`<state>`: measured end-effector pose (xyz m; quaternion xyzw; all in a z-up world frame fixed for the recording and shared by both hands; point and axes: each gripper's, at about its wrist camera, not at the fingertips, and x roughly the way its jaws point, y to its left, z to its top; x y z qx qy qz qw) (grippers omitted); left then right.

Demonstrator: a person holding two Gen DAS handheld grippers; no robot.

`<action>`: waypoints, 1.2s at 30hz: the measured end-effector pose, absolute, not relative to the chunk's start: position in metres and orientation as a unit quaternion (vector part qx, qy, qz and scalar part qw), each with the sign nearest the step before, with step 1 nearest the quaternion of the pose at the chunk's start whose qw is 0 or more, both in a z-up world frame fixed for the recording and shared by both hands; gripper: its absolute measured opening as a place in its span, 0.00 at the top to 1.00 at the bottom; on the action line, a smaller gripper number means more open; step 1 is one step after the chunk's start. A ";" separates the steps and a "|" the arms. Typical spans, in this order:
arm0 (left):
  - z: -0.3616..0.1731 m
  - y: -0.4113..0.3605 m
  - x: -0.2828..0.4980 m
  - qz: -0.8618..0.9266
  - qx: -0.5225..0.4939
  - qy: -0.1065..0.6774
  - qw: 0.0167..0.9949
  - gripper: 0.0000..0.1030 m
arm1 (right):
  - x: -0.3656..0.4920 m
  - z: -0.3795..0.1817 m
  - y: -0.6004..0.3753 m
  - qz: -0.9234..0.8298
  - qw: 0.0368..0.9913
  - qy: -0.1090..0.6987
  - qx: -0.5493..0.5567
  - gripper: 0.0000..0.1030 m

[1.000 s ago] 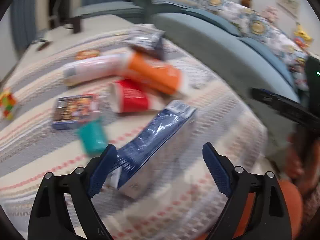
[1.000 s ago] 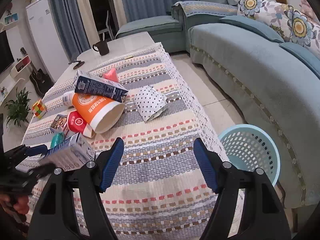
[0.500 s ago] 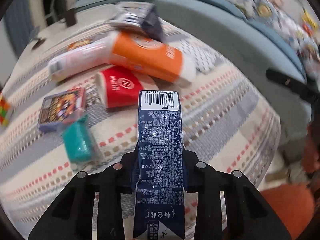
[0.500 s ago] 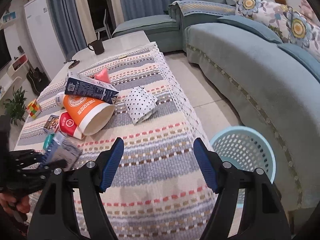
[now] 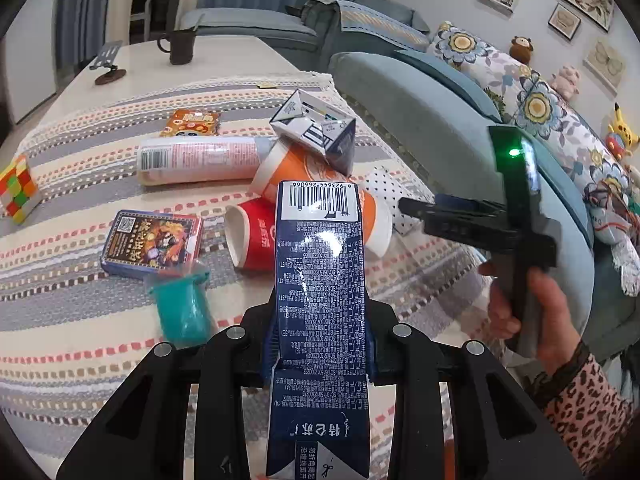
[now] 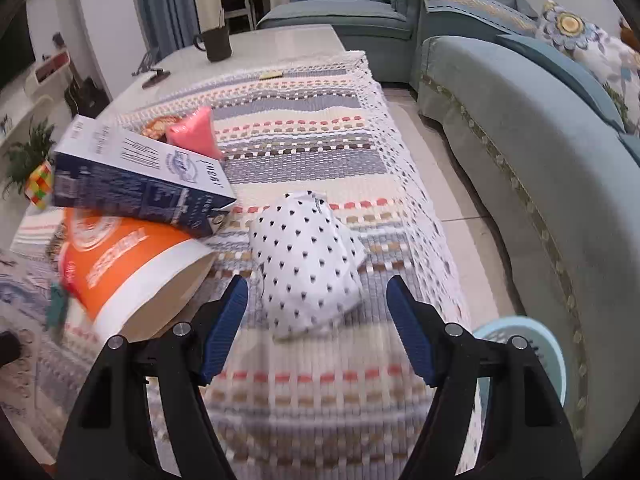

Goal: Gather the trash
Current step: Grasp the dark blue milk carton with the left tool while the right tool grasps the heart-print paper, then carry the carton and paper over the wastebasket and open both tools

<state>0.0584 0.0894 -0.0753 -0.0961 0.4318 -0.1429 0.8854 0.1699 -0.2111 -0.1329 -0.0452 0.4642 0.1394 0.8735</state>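
The left gripper [image 5: 320, 344] is built from matte black plastic arms, fastened by 4 round silver screws, and blue ribbed pads line its fingers. The right gripper [image 6: 316, 324] is made alike: black arms, 4 silver screws, blue ribbed pads [image 6: 224, 324]. A green light is seen on its black body. The right hand [image 5: 532, 312] is bare-skinned, and a pink leopard-print sleeve [image 5: 580, 408] is worn.

Two dark-blue cartons [image 5: 320, 300] [image 5: 316, 128]; two paper cups, one orange [image 6: 120, 276], one red [image 5: 252, 240]; one dotted paper bag [image 6: 308, 264]; one white tube [image 5: 196, 160]; one teal cup [image 5: 184, 308]; one card box [image 5: 150, 244]; one puzzle cube [image 5: 16, 188]; one snack packet [image 5: 191, 123]; one pink pouch [image 6: 192, 136]; one mug [image 6: 216, 44]; one basket [image 6: 548, 344].
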 end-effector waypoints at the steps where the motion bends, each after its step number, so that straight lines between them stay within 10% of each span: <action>1: -0.074 0.089 0.061 -0.145 -0.099 0.431 0.885 0.70 | 0.175 -0.137 -0.209 0.144 0.870 0.469 -0.044 0.34; 6: -0.073 0.085 0.068 -0.149 -0.091 0.426 0.888 0.70 | 0.190 -0.154 -0.202 0.145 0.859 0.490 -0.038 0.47; 8: -0.074 0.084 0.070 -0.150 -0.092 0.426 0.888 0.70 | 0.188 -0.152 -0.201 0.162 0.861 0.480 -0.035 0.81; 27: -0.011 -0.047 0.093 -0.232 -0.062 0.383 0.892 0.70 | 0.098 -0.036 -0.313 0.087 0.930 0.357 -0.001 0.85; 36: -0.035 -0.157 0.112 -0.299 -0.044 0.414 0.859 0.70 | 0.053 -0.072 -0.408 -0.001 0.920 0.391 0.039 0.85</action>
